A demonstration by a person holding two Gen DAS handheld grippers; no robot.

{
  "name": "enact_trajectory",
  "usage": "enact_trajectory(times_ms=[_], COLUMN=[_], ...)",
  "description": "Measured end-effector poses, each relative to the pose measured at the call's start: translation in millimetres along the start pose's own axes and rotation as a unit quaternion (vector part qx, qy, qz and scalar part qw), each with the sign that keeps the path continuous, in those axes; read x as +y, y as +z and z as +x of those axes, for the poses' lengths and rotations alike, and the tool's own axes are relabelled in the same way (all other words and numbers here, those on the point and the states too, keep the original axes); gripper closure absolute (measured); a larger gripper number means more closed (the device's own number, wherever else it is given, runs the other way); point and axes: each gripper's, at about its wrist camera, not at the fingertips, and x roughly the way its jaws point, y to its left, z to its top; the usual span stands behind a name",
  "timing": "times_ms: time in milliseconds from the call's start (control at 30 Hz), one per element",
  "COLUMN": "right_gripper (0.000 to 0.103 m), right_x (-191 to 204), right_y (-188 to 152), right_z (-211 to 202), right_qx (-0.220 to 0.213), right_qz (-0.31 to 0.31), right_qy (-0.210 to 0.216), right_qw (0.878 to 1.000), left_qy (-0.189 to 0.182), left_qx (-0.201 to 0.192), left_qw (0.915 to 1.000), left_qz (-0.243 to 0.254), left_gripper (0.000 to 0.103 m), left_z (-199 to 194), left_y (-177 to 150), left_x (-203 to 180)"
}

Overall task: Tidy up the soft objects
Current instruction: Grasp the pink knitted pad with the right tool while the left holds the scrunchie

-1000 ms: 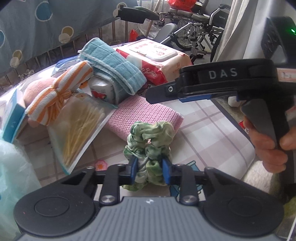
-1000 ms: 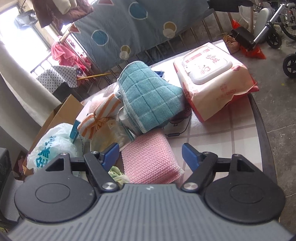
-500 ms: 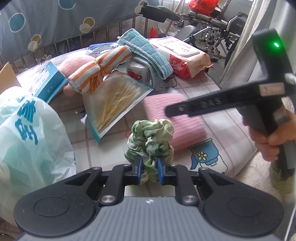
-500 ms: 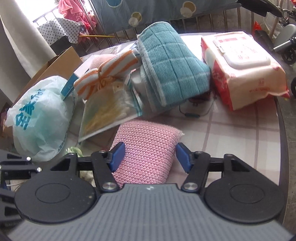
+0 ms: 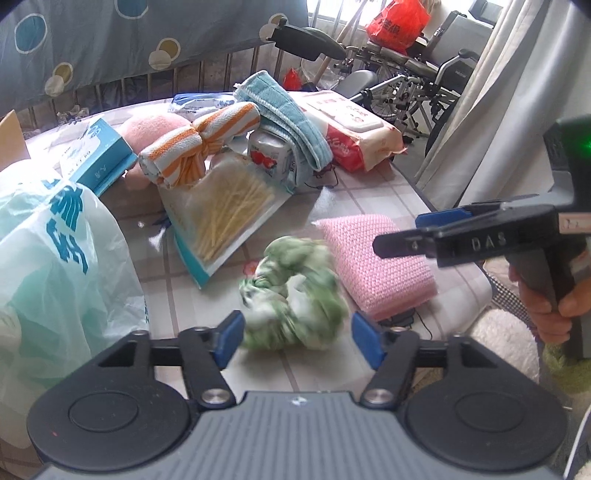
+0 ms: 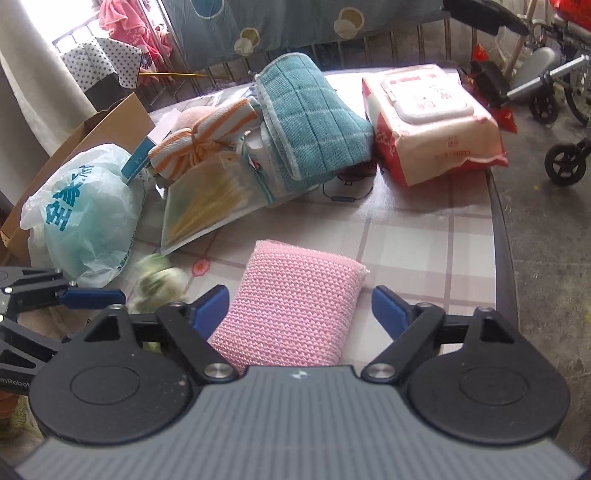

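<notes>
Left hand-held gripper (image 5: pixel 297 338) jaws wide apart, blurred green scrunchie (image 5: pixel 293 295) loose between, right hand-held gripper (image 6: pixel 301 308) spread wide around pink knitted sponge (image 6: pixel 291 306), gripping nothing, on counter (image 6: pixel 424 236)

Checked table (image 6: pixel 436 236), far side from both tongs: pack of wet wipes (image 6: pixel 432 122), red and white, lid up. Clear pouch of cotton swabs (image 5: pixel 221 218) lies flat ahead of the left tongs, one corner under a can (image 5: pixel 271 157). Pale green plastic bag (image 5: pixel 55 258) to their left, touching a blue tissue box (image 5: pixel 99 155). Beyond the table: wheelchair (image 5: pixel 417 74), red bag (image 5: pixel 397 20). Cardboard box (image 6: pixel 85 147) behind the plastic bag.
</notes>
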Motion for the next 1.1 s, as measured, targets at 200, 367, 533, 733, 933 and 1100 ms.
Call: enact_trajectory(times_ms=[200,367,533,733,933,1100], right_gripper=[0.007,0.007,0.01,0.021,0.024,0.024], right_x=[10.7,12.5,12.0,2.2,-5.8,-11.4], right_y=[3.9,1.9,-5.9,-9.2,-12.7,-19.7], right_z=[14.5,28.7,31.3,29.3,23.8,8.9], right_qx=[0.012,0.032,0.039,0.034,0.017,0.007], right_qz=[-0.028,-0.035,-0.043,-0.028,0.0,0.034], right_qy=[-0.016,-0.014,-0.02,-0.016,-0.008,0.01], right_qw=[0.999,0.999,0.998,0.999,1.0,0.999], left_qy=[0.005,0.021,0.017,0.013,0.015,0.017], left_qx=[0.014,0.027,0.034,0.037,0.028,0.012], left_qw=[0.9999,0.9994,0.9992,0.9988,0.999,0.9993], left_qz=[-0.005,-0.009,-0.016,-0.029,-0.031,-0.03], left_gripper=[0.027,0.027,0.034,0.063,0.089,0.096], left_z=[17.4,34.8,45.1,49.1,41.4,25.9], left_y=[11.2,17.8,21.1,23.1,23.3,20.2], left_x=[1.9,4.2,8.4,12.8,10.2,4.0])
